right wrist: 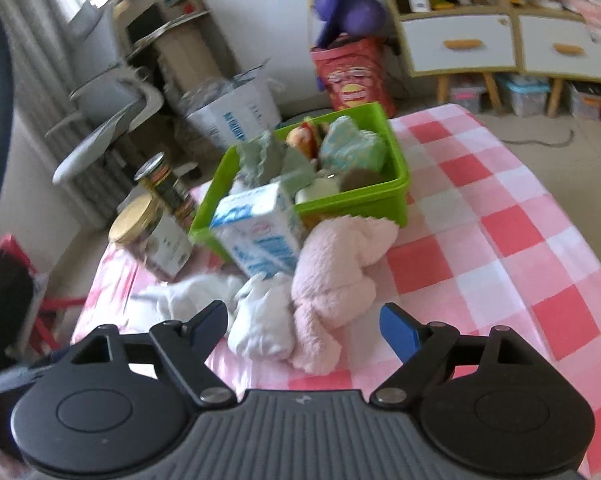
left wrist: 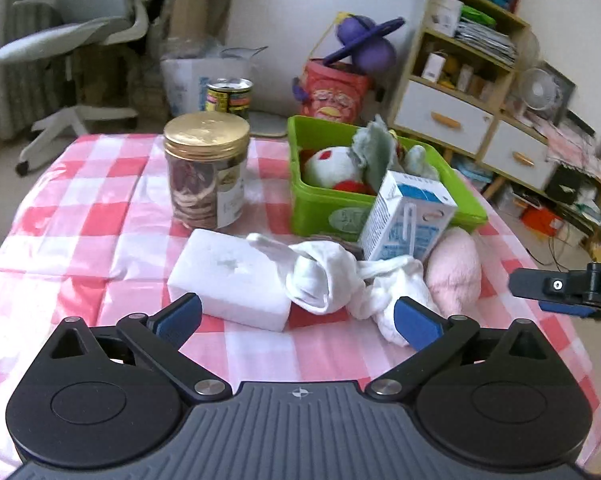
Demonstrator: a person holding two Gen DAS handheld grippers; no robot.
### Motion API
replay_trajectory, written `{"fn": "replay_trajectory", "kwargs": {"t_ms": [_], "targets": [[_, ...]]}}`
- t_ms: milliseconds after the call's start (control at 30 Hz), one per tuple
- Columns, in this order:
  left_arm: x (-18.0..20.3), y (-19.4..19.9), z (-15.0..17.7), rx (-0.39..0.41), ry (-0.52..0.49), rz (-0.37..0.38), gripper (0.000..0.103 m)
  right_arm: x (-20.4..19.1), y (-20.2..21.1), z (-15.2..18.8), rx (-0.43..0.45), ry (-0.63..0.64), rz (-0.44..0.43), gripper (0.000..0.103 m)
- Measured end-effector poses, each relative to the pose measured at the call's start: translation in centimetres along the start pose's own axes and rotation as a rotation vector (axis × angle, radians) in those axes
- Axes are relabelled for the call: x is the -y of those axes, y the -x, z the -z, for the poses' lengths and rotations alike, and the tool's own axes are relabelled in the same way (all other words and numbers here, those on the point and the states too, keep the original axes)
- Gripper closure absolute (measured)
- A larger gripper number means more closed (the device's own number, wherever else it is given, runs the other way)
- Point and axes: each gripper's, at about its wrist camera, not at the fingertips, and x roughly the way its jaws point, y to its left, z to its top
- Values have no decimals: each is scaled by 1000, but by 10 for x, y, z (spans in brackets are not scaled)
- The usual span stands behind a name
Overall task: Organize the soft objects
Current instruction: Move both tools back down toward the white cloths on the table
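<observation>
Soft white cloth bundle [left wrist: 332, 280] lies crumpled on the pink-and-white checked tablecloth [left wrist: 80, 220], touching a white foam block [left wrist: 228, 276] on one side and a fluffy pink plush toy [left wrist: 454, 268] on the other. Behind them a blue-and-white carton [left wrist: 408, 216] leans against a green plastic bin [left wrist: 320, 200] holding plush toys. The left gripper [left wrist: 296, 318] stands wide apart before the cloth, holding nothing. The right gripper [right wrist: 304, 320] is also spread, empty, facing cloth and plush.
</observation>
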Motion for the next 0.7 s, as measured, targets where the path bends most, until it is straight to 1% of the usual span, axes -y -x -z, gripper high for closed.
{"fn": "replay_trajectory", "kwargs": {"t_ms": [133, 267, 333, 467, 567, 600, 667, 700], "targets": [[-4, -9, 13, 1, -28, 1, 6, -5, -9, 9, 3, 50, -2, 39], [-6, -20, 21, 38, -63, -7, 6, -6, -21, 14, 23, 63, 12, 38], [-5, -24, 23, 71, -83, 1, 6, -9, -26, 16, 45, 96, 13, 38], [-4, -30, 23, 115, -106, 26, 6, -23, -33, 26, 105, 237, 8, 38], [-7, -33, 21, 133, -89, 51, 8, -36, -42, 37, 117, 373, -2, 38], [-8, -34, 20, 134, -82, 57, 10, -40, -46, 41, 111, 409, -8, 39], [-9, -37, 18, 127, -70, 73, 13, -46, -53, 47, 94, 465, -21, 45], [-9, -38, 18, 122, -65, 83, 16, -48, -56, 49, 85, 483, -25, 49]]}}
